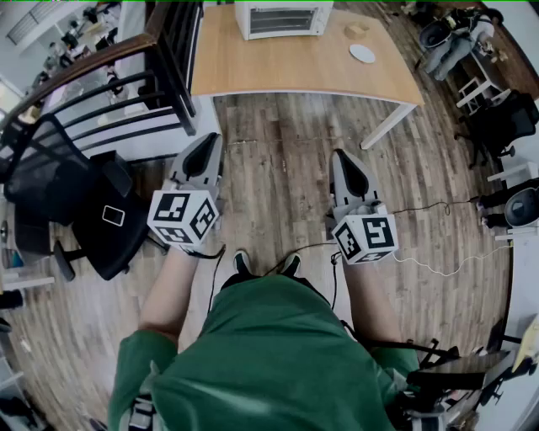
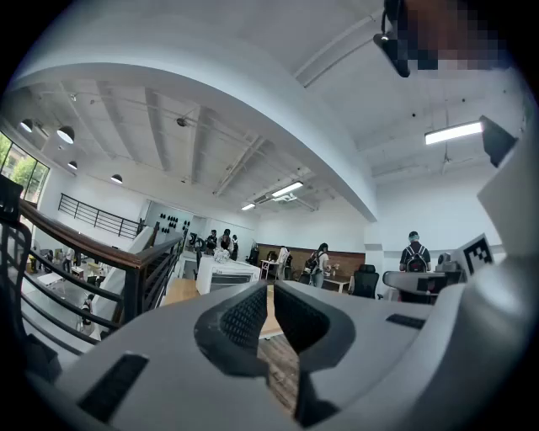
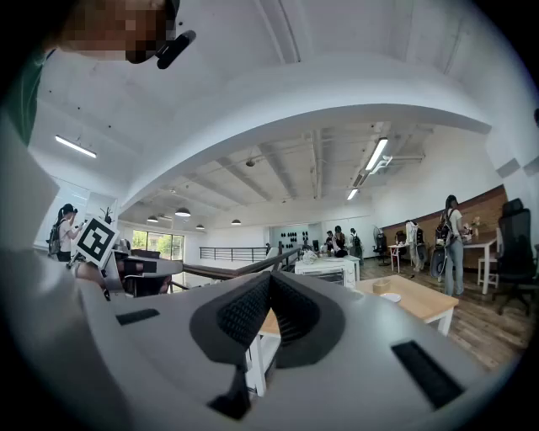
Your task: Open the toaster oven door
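A white toaster oven (image 1: 282, 18) stands at the far edge of a wooden table (image 1: 303, 67), its door closed. It shows small in the left gripper view (image 2: 226, 273) and in the right gripper view (image 3: 325, 271). My left gripper (image 1: 208, 143) and right gripper (image 1: 342, 158) are held level over the floor, well short of the table. Both are shut with nothing between the jaws. In their own views the left gripper (image 2: 269, 290) and the right gripper (image 3: 269, 282) have their tips pressed together.
A white dish (image 1: 362, 53) and a small brown object (image 1: 357, 30) lie on the table right of the oven. A dark stair railing (image 1: 109, 84) and a black office chair (image 1: 76, 202) stand at the left. Chairs (image 1: 505, 126) and a cable (image 1: 429, 261) are at the right. People stand far off.
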The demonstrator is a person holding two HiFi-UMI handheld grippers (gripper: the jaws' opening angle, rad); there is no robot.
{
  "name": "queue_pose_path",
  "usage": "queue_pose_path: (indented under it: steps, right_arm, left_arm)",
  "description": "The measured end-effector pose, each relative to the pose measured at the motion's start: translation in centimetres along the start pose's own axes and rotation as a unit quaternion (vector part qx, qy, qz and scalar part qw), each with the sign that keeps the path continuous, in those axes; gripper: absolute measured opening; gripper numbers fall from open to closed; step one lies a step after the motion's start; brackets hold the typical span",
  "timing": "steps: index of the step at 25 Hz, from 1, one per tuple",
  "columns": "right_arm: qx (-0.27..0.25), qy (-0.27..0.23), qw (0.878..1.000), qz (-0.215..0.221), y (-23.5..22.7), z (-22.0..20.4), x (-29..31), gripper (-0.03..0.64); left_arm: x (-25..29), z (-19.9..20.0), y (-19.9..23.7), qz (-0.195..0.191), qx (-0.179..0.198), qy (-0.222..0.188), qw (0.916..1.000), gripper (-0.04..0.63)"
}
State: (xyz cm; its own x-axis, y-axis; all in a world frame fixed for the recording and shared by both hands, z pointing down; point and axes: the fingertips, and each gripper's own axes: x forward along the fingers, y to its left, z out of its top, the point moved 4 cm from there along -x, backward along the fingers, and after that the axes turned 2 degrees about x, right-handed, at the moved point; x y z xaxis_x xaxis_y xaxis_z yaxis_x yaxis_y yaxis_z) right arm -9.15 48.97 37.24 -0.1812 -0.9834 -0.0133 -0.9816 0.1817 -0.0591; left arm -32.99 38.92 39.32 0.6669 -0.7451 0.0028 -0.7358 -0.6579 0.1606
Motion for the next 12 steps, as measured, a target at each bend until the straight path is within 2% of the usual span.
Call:
queue_pose_path:
  steps: [7, 12]
  right_arm:
    - [0.004, 0.009, 1.0, -0.028, 2.4, -0.3, 0.2, 0.021]
    - [0.068, -0.007, 0.995, -0.068, 2.5, -0.5, 1.1, 0.023]
  left_arm:
    - [-1.2, 0.6, 2.4, -0.017, -0.001, 0.0, 0.9999, 0.043]
    - [-1.1, 1.0, 4.9, -0.028, 0.001, -0.001, 0.9996, 0.043]
